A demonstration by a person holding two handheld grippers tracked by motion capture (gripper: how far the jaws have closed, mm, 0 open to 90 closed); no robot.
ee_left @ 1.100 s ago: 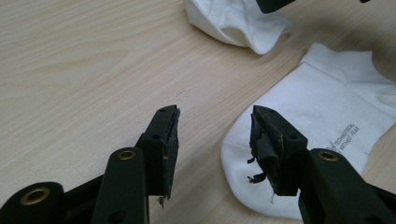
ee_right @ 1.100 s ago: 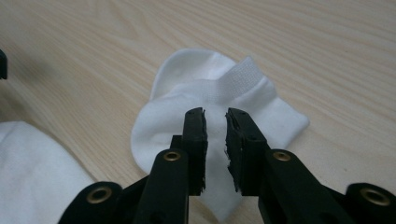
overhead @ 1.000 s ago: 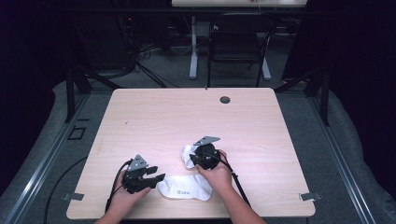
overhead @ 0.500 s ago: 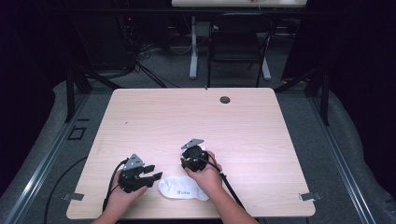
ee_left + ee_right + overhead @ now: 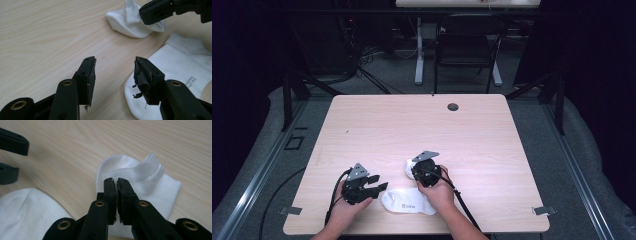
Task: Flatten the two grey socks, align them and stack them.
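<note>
Item one: right gripper (image 5: 117, 182), lower centre of the high view, jaws pressed together; they had just been closing, and whether sock fabric was pinched between the tips could not be told. It sat over a small white sock (image 5: 150, 182) with its ribbed cuff raised. A second earlier this sock hung bunched at the gripper; it now lay flatter on the table (image 5: 412, 125).

Item two: left gripper (image 5: 115, 72), lower left, jaws apart and empty, unmoved.

Item three: second white sock (image 5: 407, 201), flat near the bottom edge between the hands, unshifted.
</note>
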